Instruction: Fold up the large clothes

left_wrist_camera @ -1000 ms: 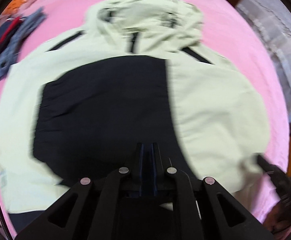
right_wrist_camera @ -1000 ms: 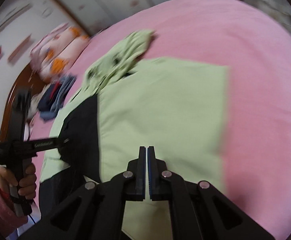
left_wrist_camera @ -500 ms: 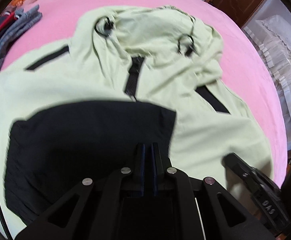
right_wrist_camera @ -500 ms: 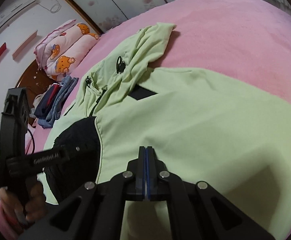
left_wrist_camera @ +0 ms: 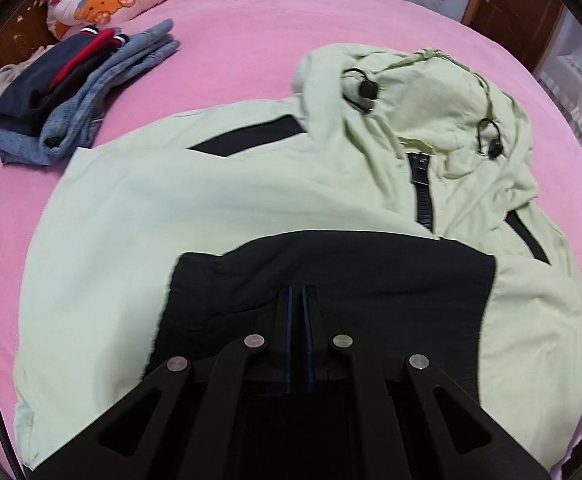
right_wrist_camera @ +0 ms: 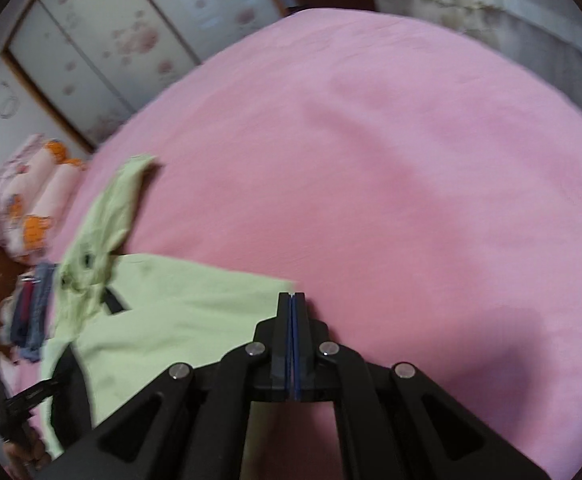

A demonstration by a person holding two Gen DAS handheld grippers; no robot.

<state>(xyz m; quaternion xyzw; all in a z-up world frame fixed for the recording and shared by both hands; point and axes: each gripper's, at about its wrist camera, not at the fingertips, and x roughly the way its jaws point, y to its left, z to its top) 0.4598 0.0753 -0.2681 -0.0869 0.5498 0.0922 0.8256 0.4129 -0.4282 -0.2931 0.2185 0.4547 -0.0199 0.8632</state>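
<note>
A: Jacket (left_wrist_camera: 219, 208) position?
B: Flat on the pink bed (left_wrist_camera: 275, 32), hood (left_wrist_camera: 423, 92) at the far end, black panel (left_wrist_camera: 331, 276) nearest the left gripper (left_wrist_camera: 299, 294).
A: Left gripper?
B: Jaws closed, thin gap, over the black panel. Can't tell if cloth is pinched.
A: Right gripper (right_wrist_camera: 291, 300)?
B: Clenched, at the jacket's corner edge. Folded clothes pile (left_wrist_camera: 71, 88) sits far left.

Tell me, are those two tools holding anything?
Nothing seems held. The left tool is shut above the jacket's black panel; the right tool is shut at the jacket's edge, no cloth visibly pinched.
</note>
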